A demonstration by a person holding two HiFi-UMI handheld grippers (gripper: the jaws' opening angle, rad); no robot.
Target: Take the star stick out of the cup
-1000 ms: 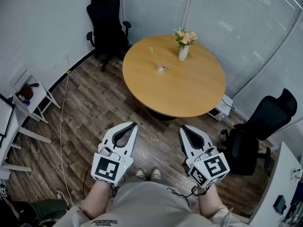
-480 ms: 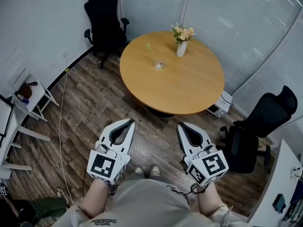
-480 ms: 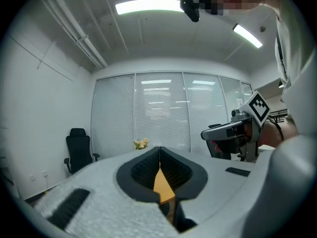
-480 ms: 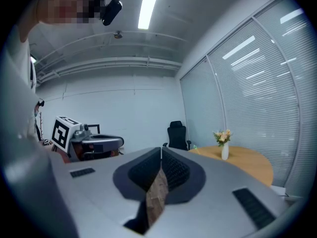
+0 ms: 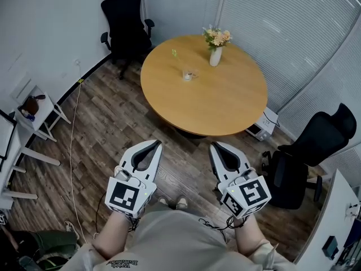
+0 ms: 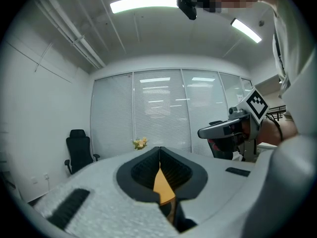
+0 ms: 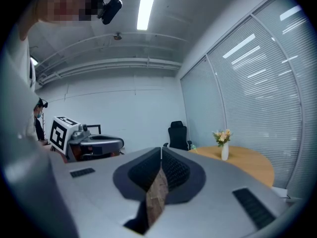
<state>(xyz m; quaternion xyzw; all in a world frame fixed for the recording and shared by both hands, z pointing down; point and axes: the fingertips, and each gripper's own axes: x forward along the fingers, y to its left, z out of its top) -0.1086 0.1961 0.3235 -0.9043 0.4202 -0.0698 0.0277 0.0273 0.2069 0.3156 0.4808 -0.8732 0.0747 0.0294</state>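
Note:
A small clear cup (image 5: 188,74) stands on the round wooden table (image 5: 225,103), far ahead of me in the head view. A thin green star stick (image 5: 175,55) rises from it, leaning left. My left gripper (image 5: 156,144) and right gripper (image 5: 213,146) hang side by side over the wood floor, well short of the table. Both have their jaws shut with nothing between them. In the left gripper view my left gripper (image 6: 159,149) points at the table's edge; in the right gripper view my right gripper (image 7: 161,149) points over the floor.
A white vase of flowers (image 5: 216,47) stands on the table behind the cup. A black office chair (image 5: 125,21) is at the far left and another (image 5: 313,151) at the right. A white side table (image 5: 35,113) and a floor cable (image 5: 72,151) lie left.
The view has drifted slightly, so the table and cup sit a little further left and up. Both grippers stay shut and keep about the same place.

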